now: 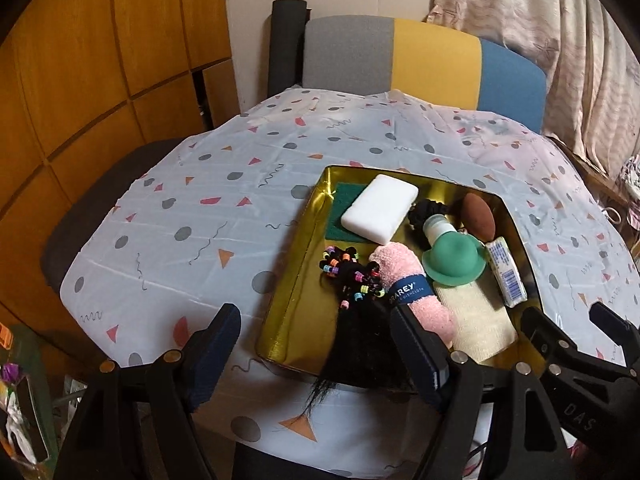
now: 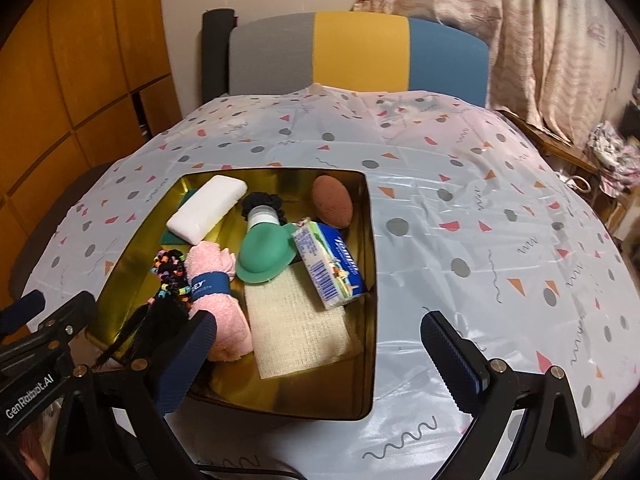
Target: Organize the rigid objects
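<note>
The gold tin (image 2: 370, 240) sat on the patterned tablecloth (image 2: 460, 240), its long axis running from the near edge toward the striped chair (image 2: 360, 52).

Contents of the tin:
- White block (image 2: 208, 208): lay at the far left on a green pad (image 1: 340, 208), long axis diagonal, near-left to far-right.
- Brown oval (image 2: 332, 200): occupied the far right corner.
- Green hat-shaped item (image 2: 262, 254): lay at centre, touching a white-capped bottle (image 2: 262, 216).
- Packet with blue print (image 2: 330, 268): lay along the right wall, long axis near to far, tilted on edge.
- Pink rolled cloth (image 2: 218, 300): banded in blue, long axis near to far.
- Beaded black hair piece (image 1: 352, 280): its strands hung over the near rim.
- Cream cloth (image 2: 300, 328): lay flat at the near end.

The left gripper (image 1: 316, 356) was spread wide and held nothing, above the tin's near-left corner. The right gripper (image 2: 316, 356) was likewise spread and unloaded, straddling the tin's near-right wall.
</note>
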Demonstrator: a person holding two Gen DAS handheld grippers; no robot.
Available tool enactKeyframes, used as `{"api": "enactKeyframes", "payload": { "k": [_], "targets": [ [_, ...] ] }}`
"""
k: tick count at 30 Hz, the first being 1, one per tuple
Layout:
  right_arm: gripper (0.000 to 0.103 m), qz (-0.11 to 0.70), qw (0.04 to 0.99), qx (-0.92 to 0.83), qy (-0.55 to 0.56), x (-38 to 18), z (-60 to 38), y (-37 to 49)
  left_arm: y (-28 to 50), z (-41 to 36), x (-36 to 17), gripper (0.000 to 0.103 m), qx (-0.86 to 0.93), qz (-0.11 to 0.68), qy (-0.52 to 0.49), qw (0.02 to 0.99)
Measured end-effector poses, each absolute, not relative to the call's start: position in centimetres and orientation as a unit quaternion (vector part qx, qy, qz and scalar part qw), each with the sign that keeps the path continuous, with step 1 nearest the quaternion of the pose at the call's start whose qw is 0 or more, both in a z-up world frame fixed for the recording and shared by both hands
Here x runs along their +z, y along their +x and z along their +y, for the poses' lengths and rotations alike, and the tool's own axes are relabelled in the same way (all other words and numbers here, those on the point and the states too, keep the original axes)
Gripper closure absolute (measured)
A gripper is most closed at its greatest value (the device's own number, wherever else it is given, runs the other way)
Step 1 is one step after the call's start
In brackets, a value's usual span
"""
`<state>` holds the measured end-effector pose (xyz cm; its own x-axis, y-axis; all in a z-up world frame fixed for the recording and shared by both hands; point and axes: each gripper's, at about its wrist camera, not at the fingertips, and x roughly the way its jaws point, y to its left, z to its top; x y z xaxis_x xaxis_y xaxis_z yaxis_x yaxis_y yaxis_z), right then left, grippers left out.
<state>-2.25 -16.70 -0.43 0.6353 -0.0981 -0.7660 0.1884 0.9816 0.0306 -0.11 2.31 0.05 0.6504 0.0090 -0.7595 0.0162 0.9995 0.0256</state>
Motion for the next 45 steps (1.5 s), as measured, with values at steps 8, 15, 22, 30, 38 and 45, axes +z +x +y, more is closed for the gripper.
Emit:
{"api": "enactKeyframes", "payload": {
  "k": [8, 15, 22, 30, 38, 45],
  "targets": [
    [0.0, 0.422, 0.901, -0.089, 0.054, -0.32, -16.66, -2.37, -0.02, 2.22, 0.22, 0.026, -0.003, 0.418, 0.017, 0.908],
    [0.0, 0.42, 0.9, -0.1, 0.057, -0.39, -17.01, -2.46, -0.11, 2.16, 0.25, 0.026, -0.009, 0.417, 0.019, 0.909],
    [0.0, 0.423, 0.9, -0.093, 0.057, -0.42, -16.85, -2.41, -0.23, 1.91, 0.16, 0.026, -0.015, 0.419, 0.022, 0.908],
    [0.0, 0.423, 0.899, -0.092, 0.058, -0.54, -16.82, -2.41, -0.35, 1.68, 0.1, 0.026, -0.018, 0.418, 0.027, 0.908],
    [0.0, 0.425, 0.898, -0.092, 0.06, -0.59, -16.96, -2.36, -0.36, 1.59, -0.04, 0.026, -0.022, 0.423, 0.028, 0.906],
    [0.0, 0.427, 0.897, -0.093, 0.063, -0.89, -17.02, -2.31, -0.41, 1.44, -0.1, 0.026, -0.022, 0.421, 0.03, 0.906]
  ]
}}
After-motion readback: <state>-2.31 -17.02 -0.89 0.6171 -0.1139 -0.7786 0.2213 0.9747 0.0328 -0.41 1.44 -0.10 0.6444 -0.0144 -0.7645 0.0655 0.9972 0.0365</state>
